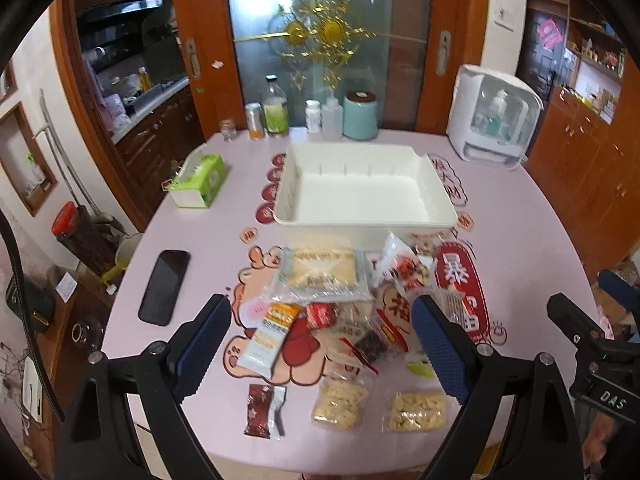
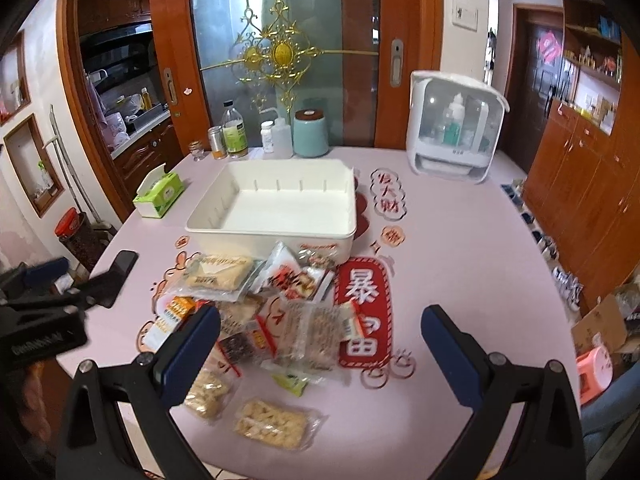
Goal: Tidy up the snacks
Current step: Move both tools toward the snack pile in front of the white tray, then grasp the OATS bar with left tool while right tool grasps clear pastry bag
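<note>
A pile of wrapped snacks lies on the pink table in front of an empty white bin. The pile also shows in the right wrist view, with the bin behind it. A large pale cake pack tops the pile. Two clear bags of yellow puffs lie nearest. A dark red sachet lies at the front left. My left gripper is open above the pile. My right gripper is open above the pile's right side. Both hold nothing.
A black phone lies left of the pile. A green tissue box stands at the left. Bottles and a teal canister line the far edge. A white bottle cabinet stands at the back right.
</note>
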Action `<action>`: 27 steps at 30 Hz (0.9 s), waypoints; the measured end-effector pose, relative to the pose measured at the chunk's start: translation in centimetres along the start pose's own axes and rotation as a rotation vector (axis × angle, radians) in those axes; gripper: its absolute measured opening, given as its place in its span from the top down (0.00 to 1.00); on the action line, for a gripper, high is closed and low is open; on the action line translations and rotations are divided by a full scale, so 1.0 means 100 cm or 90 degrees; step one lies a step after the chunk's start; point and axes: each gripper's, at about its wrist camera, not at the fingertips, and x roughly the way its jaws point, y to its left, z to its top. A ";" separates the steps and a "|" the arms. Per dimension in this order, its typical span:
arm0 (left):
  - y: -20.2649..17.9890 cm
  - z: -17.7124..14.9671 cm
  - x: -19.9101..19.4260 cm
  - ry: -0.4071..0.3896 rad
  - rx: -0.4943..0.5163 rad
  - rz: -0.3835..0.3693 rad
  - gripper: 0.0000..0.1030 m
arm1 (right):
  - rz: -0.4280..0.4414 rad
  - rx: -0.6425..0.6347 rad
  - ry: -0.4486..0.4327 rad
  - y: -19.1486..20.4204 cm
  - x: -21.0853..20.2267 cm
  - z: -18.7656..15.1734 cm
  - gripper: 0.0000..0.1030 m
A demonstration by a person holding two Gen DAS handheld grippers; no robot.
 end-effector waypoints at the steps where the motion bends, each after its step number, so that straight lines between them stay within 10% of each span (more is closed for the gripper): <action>1: 0.004 0.003 -0.003 -0.006 -0.009 -0.001 0.12 | -0.004 -0.007 -0.005 -0.003 0.000 0.002 0.02; 13: 0.050 0.016 -0.031 -0.041 -0.092 0.080 0.12 | 0.059 -0.033 0.014 -0.033 0.030 0.015 0.04; 27: 0.094 -0.040 0.067 0.139 -0.098 0.088 0.12 | 0.077 -0.070 0.137 -0.009 0.109 -0.016 0.05</action>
